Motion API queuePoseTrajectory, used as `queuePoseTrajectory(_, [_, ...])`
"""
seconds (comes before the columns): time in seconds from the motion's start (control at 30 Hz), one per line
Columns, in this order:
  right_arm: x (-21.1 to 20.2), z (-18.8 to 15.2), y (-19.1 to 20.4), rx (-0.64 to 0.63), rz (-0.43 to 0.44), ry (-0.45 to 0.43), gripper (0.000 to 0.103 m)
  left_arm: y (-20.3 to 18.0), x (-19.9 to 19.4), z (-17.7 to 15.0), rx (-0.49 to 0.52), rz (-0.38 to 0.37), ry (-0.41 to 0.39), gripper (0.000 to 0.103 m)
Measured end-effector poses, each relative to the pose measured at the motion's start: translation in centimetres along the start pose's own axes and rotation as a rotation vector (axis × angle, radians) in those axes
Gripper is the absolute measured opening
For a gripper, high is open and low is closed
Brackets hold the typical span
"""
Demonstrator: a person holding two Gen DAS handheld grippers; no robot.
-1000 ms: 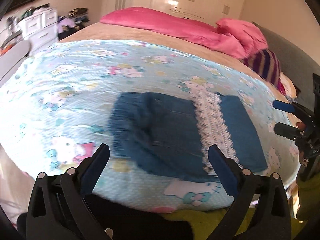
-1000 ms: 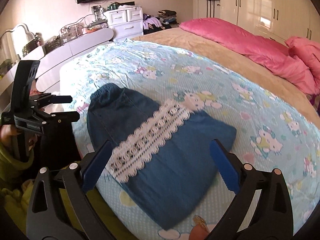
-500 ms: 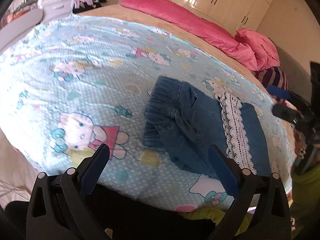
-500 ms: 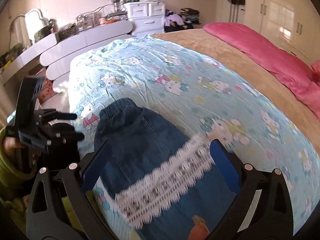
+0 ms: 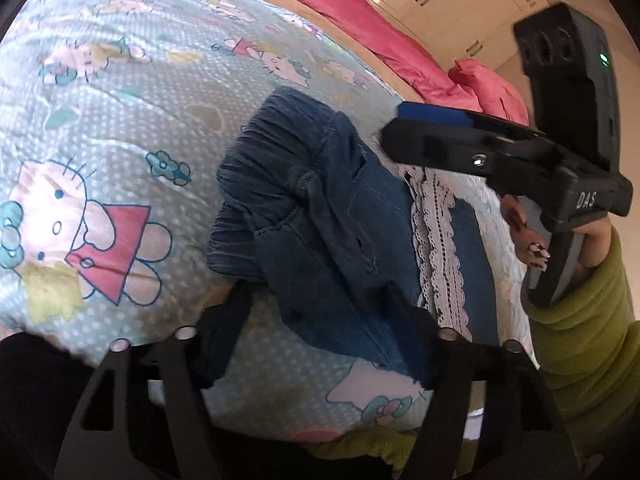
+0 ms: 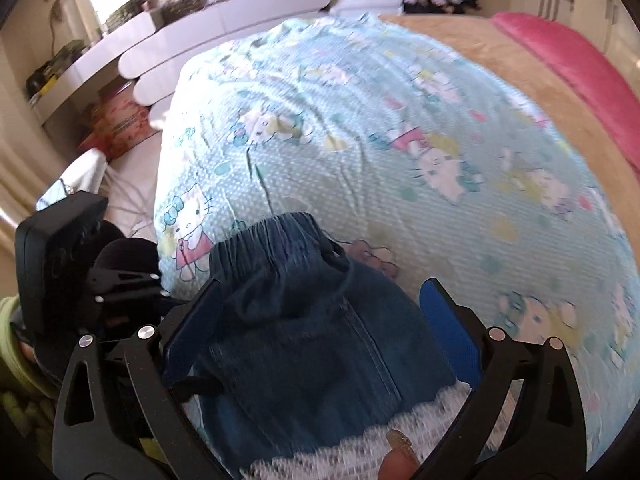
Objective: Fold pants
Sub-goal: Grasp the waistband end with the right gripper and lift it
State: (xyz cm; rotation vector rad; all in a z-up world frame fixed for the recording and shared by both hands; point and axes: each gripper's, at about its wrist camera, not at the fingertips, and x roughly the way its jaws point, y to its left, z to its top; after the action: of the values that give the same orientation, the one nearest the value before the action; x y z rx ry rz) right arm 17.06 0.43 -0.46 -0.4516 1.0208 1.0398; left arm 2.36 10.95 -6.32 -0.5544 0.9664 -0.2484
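Two views. Left wrist: pants (image 5: 320, 208) on bed (image 5: 120, 80), waistband (image 5: 272, 148) far-left, length running right to lace hem (image 5: 436, 240), partly behind right tool (image 5: 404, 128); left tool (image 5: 316, 312) just closing astride near denim edge, grip unclear. Right wrist: hem blurred, cut off below; right tool released, straddling denim.

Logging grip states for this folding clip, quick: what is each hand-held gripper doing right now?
Left hand-held gripper: jaws just been closing, denim pants between them; grip cannot be told.
Right hand-held gripper: open, straddling the pants, not pressing.
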Motion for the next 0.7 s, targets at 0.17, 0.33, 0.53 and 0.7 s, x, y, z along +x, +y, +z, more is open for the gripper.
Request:
queuePoseTrajectory(0.17, [3.2, 1.4, 0.5, -0.051, 0.057, 0.079, 0.091, 0.8, 0.2, 0.0, -0.028, -0.022, -0.007, 0.052])
queuePoseTrajectory(0.33, [5.6, 2.0, 0.7, -0.062, 0.139, 0.131, 0.078, 1.0, 0.4, 0.1, -0.041, -0.033, -0.009, 0.052])
queuePoseTrajectory(0.53, [5.8, 1.2, 0.2, -0.075, 0.184, 0.106, 0.048, 1.5, 0.8, 0.4, -0.088, -0.084, -0.023, 0.064])
queuePoseTrajectory(0.7, [2.0, -0.1, -1.3, -0.025, 0.211, -0.005, 0.037, -0.2, 0.4, 0.7, -0.069, -0.116, -0.050, 0.039])
